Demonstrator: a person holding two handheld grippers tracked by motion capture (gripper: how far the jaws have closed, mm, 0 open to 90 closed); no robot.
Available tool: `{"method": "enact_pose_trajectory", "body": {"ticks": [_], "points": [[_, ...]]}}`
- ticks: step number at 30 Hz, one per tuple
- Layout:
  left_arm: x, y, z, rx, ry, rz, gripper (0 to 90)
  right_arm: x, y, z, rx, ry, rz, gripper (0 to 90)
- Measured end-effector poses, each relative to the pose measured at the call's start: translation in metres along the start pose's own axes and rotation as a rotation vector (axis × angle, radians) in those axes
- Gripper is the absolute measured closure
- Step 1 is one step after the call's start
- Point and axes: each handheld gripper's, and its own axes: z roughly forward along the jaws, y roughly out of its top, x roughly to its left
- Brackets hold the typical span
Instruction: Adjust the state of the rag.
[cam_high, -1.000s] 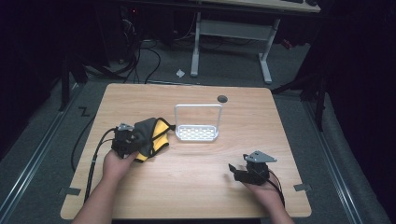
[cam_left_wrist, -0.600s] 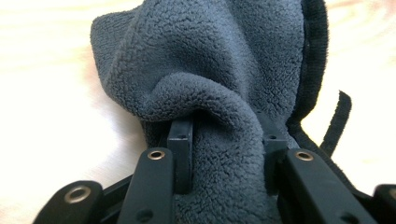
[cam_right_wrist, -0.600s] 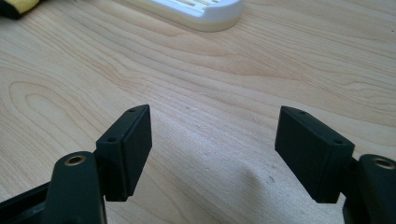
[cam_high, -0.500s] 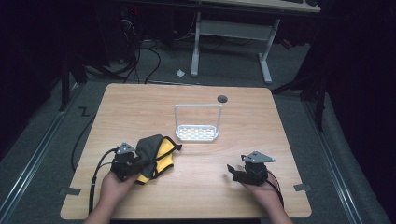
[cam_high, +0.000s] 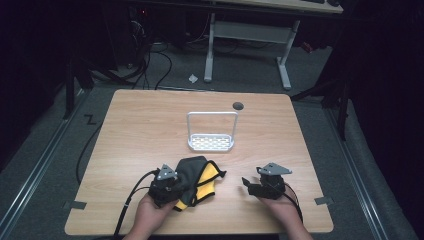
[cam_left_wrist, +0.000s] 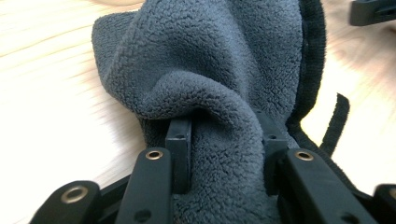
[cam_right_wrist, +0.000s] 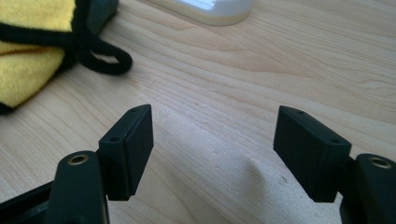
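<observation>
A cloth, grey fleece on one side and yellow on the other with black trim, lies bunched on the wooden table near its front edge. My left gripper is shut on it. In the left gripper view a fold of the grey cloth is pinched between the two jaws of the left gripper. My right gripper rests to the right of the cloth, apart from it. Its jaws stand open over bare wood in the right gripper view. The cloth's yellow side lies at the upper left there.
A small white rack with an upright wire handle stands mid-table behind the cloth, and its base lies ahead of the right gripper. A dark round hole sits near the far edge. Cables trail off the table's left front.
The left hand has dragged the cloth from the table's left-middle toward the front edge and to the right. The right gripper has kept its place.
</observation>
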Motion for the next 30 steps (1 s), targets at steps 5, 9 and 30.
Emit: {"method": "enact_pose_trajectory", "body": {"ticks": [5, 9, 30], "points": [[-0.012, 0.002, 0.008, -0.011, -0.016, 0.02, 65.0, 0.002, -0.001, 0.001, 0.002, 0.005, -0.002, 29.4], [-0.01, 0.003, 0.008, -0.013, -0.025, 0.011, 62.4, 0.003, -0.001, 0.003, 0.006, 0.008, -0.002, 29.5], [-0.041, 0.013, -0.02, -0.099, -0.067, 0.088, 41.0, 0.005, 0.0, 0.004, 0.006, 0.01, 0.007, 30.4]]}}
